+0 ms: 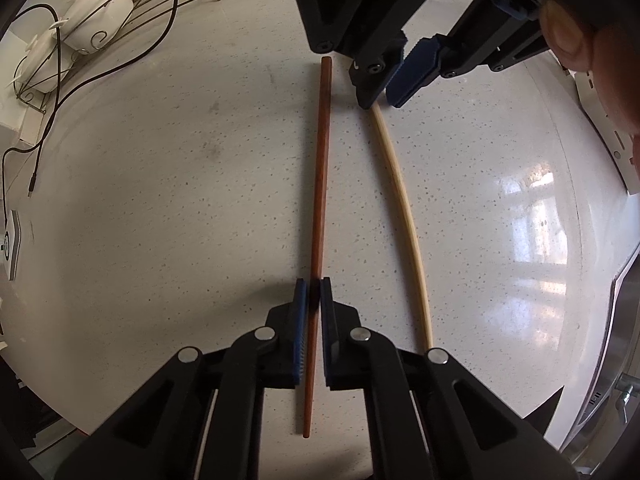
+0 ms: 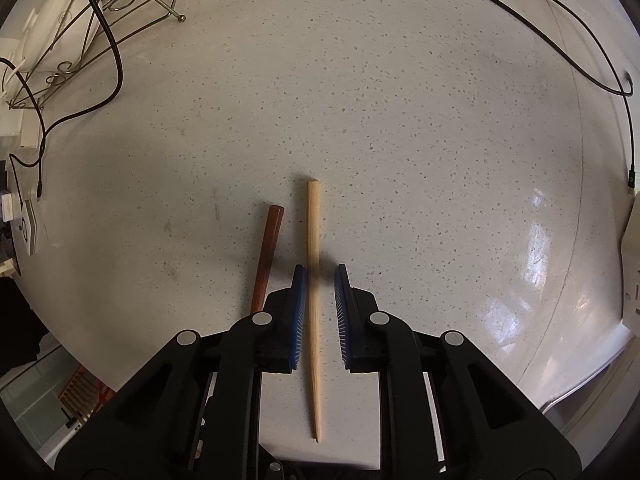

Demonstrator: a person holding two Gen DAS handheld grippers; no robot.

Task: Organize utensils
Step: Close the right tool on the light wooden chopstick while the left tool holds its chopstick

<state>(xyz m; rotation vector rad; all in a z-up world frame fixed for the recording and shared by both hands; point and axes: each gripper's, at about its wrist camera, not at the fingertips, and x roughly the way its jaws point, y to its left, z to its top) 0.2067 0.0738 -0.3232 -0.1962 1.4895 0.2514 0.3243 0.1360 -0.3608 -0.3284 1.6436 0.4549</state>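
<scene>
A dark red-brown chopstick (image 1: 321,184) lies on the speckled white counter, and my left gripper (image 1: 314,294) is shut on its near part. A pale wooden chopstick (image 1: 404,208) lies beside it to the right. My right gripper (image 1: 380,98) stands over the pale chopstick's far end. In the right wrist view the pale chopstick (image 2: 313,292) runs between the blue pads of my right gripper (image 2: 320,274), with a gap on each side, so the jaws are open. The red-brown chopstick (image 2: 267,252) lies just left of them.
A wire rack with white dishes (image 1: 80,20) stands at the far left, with black cables (image 1: 120,64) trailing across the counter. A cable (image 2: 580,60) also loops at the right. A small white device (image 1: 10,244) sits at the left edge. A metal appliance edge (image 1: 616,320) is at the right.
</scene>
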